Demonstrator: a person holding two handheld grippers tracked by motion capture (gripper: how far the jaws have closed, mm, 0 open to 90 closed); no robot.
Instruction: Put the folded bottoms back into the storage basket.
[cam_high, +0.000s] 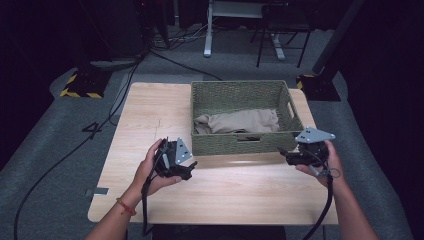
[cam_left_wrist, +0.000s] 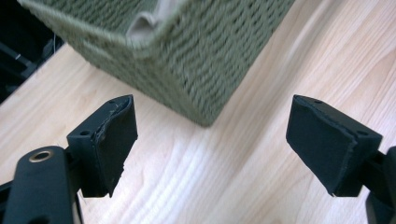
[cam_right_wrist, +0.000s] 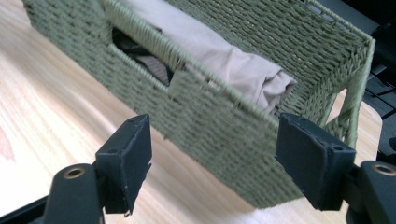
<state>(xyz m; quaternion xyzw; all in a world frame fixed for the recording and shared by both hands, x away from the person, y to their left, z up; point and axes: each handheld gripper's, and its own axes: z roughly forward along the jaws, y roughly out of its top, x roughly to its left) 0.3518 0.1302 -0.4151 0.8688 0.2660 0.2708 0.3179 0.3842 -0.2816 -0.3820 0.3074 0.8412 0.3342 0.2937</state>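
Light wooden table (cam_high: 165, 115), bearing a green woven basket (cam_high: 235, 95) just beyond both grippers, near wall closest to them; beige cloth (cam_high: 240, 121) inside.

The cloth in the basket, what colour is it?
Plain beige, no pattern. The cloth shows best in the right gripper view, lying inside the green woven basket.

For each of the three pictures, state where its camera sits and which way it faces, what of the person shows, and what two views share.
High view: above the person's side, facing forward and down on the table; both forearms, left gripper, right gripper.
Left gripper view: on the left gripper, facing a basket corner; open jaws.
Right gripper view: on the right gripper, facing the basket's long wall; open jaws.
Shared: the beige cloth in the basket.
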